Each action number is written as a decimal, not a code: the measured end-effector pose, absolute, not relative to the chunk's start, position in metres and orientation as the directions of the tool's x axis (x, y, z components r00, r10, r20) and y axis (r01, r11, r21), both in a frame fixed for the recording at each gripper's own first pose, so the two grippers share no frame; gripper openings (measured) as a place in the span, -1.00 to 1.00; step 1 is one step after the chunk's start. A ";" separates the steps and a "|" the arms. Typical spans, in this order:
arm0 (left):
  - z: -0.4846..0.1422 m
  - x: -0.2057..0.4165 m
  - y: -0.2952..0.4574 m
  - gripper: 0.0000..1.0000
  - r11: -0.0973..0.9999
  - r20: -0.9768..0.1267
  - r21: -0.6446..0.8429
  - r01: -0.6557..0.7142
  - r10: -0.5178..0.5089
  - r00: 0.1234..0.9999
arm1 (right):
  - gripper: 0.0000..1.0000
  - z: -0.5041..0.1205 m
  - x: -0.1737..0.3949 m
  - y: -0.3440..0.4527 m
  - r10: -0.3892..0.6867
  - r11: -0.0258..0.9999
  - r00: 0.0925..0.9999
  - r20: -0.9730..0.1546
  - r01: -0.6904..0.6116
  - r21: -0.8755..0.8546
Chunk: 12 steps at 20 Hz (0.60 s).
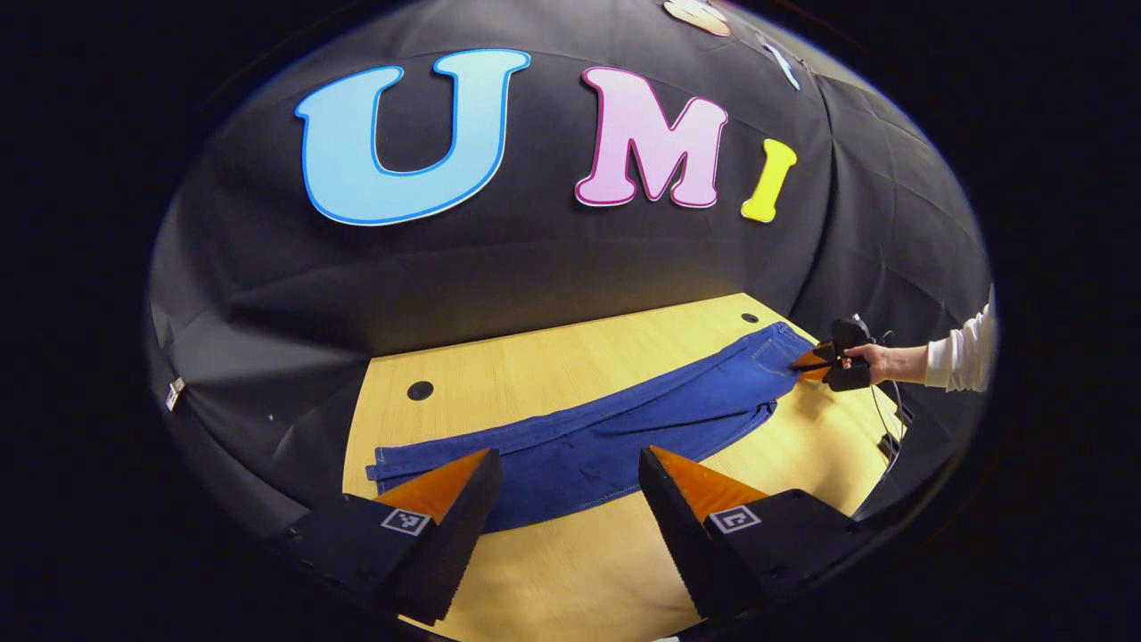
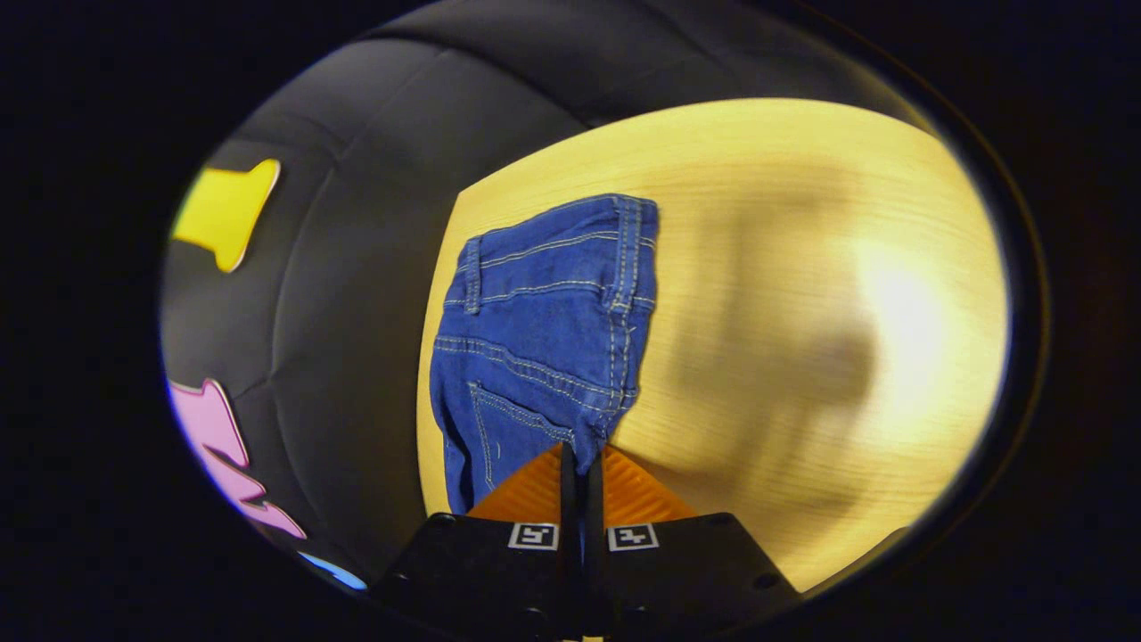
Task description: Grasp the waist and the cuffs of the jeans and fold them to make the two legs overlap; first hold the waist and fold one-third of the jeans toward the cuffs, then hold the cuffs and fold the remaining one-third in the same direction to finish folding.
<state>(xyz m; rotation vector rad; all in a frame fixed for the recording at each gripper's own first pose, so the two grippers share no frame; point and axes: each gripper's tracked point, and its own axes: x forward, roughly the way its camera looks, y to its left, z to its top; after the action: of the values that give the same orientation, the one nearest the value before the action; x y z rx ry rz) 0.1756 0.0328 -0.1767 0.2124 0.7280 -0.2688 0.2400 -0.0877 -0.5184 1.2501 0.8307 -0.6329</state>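
In the left gripper view, the left claw (image 1: pixel 570 464) is spread wide, and its two orange-faced fingers (image 1: pixel 441 486) hang above the near edge of the jeans (image 1: pixel 588 437) without touching anything. The jeans lie flat on a light wooden surface (image 1: pixel 570 357), stretched in a long band from the cuffs (image 1: pixel 383 468) at the left to the waist (image 1: pixel 784 343) at the far right. Two round dark holes (image 1: pixel 420 390) are in the surface, one at the left behind the cuffs and one at the far edge near the waist. Black cloth forms the wall (image 1: pixel 267 312) of the booth behind the surface and hangs in soft folds around it. At the far right, the right claw (image 1: pixel 809 364) meets the waist end of the jeans, held by a hand (image 1: pixel 878 361) with a white sleeve (image 1: pixel 963 357). A thin cable (image 1: pixel 882 419) hangs down below this hand.

In the right gripper view, the right claw (image 2: pixel 581 459) is pressed together, and its fingers pinch the edge of the jeans (image 2: pixel 535 348) at the waist end. The denim shows a belt loop (image 2: pixel 472 272), pale seams and a back pocket (image 2: pixel 504 437). The cloth lies on the wooden surface (image 2: pixel 802 267), close to its left edge. A soft shadow falls on the surface to the right of the jeans, and beside it is a bright patch of light. The black wall (image 2: pixel 357 223) closes the scene at the left.
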 end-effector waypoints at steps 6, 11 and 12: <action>-0.183 0.166 0.059 0.94 0.962 -0.684 0.078 0.261 -0.139 0.716 | -0.89 -0.432 0.251 -0.086 -0.039 0.444 0.705 -0.708 0.647 0.619; -0.179 0.153 0.074 0.94 0.967 -0.678 0.069 0.244 -0.134 0.723 | -0.90 -0.329 0.273 -0.027 -0.002 0.763 0.839 -0.544 0.354 0.541; -0.180 0.149 0.077 0.94 0.969 -0.678 0.068 0.239 -0.131 0.724 | -0.90 -0.314 0.274 -0.003 0.036 0.818 0.854 -0.519 0.273 0.506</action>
<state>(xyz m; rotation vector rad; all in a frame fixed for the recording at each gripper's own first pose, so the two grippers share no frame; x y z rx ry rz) 0.1493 0.0774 -0.1802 0.1552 0.7342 -0.2053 0.2742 -0.0030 -0.3135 0.6062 0.5393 -0.1326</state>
